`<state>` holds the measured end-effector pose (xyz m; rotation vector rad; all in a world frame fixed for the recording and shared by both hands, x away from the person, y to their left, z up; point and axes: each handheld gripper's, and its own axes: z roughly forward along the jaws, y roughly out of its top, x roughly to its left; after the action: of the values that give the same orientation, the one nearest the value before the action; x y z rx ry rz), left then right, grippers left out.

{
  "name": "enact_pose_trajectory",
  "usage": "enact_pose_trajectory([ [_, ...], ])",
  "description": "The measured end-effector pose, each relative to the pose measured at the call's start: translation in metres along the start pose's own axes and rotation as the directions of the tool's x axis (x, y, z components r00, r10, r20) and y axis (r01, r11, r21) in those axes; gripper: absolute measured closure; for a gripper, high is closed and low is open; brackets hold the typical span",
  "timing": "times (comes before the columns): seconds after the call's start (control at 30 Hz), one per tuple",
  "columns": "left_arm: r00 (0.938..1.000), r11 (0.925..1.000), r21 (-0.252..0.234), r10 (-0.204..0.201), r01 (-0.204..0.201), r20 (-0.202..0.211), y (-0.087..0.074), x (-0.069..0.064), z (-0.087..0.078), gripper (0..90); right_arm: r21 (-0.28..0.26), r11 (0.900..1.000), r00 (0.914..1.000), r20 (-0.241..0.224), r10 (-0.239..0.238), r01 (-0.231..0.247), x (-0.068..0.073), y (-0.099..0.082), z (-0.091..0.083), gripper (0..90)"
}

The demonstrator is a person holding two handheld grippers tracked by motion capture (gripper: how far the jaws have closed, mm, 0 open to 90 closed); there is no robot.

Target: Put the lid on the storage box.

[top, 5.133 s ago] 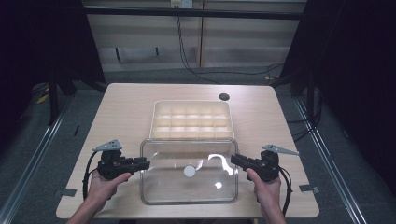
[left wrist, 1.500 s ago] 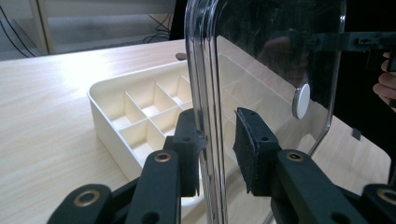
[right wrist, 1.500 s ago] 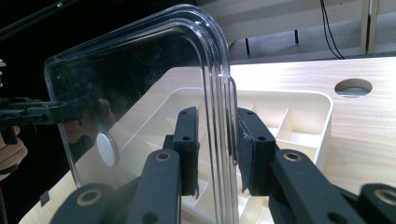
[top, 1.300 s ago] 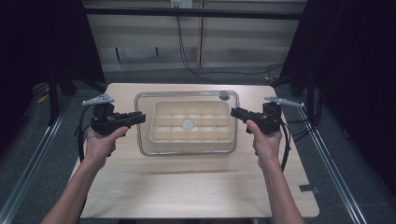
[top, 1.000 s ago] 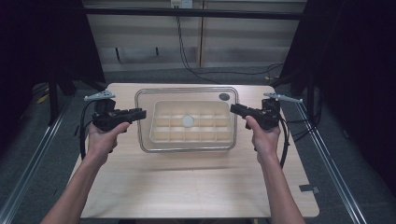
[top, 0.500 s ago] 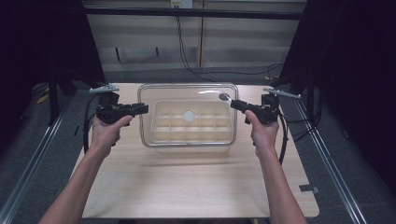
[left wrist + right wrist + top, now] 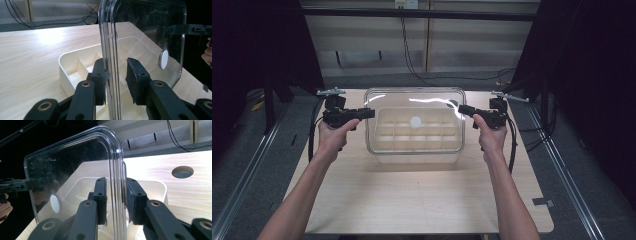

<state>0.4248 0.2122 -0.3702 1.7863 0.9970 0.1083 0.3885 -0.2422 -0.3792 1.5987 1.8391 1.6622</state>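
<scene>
Clear lid held over the compartment tray by both grippers

The left gripper point(image 7: 368, 113), at nine o'clock, and the right gripper point(image 7: 463, 109), at three o'clock, each have fingers nearly closed on an edge of the clear plastic lid point(image 7: 414, 107), left ones just easing apart; it hangs just above the cream compartment tray point(image 7: 417, 136) on the table point(image 7: 412, 200), far side.
</scene>
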Motion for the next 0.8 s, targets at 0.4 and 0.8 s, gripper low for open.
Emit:
enact_pose_trajectory([
  [0.4,0.9989,0.9985,0.030,-0.046,0.046,0.000,0.003,0.014,0.019,66.1,0.041,0.9989,0.9989,0.042,0.021,-0.023,-0.011,0.002,0.014,71.2],
  [0.8,0.9974,0.9959,0.054,-0.072,0.072,-0.006,0.003,0.020,0.032,63.9,0.071,0.9966,0.9963,0.078,0.037,-0.043,-0.019,0.000,0.026,68.1],
])
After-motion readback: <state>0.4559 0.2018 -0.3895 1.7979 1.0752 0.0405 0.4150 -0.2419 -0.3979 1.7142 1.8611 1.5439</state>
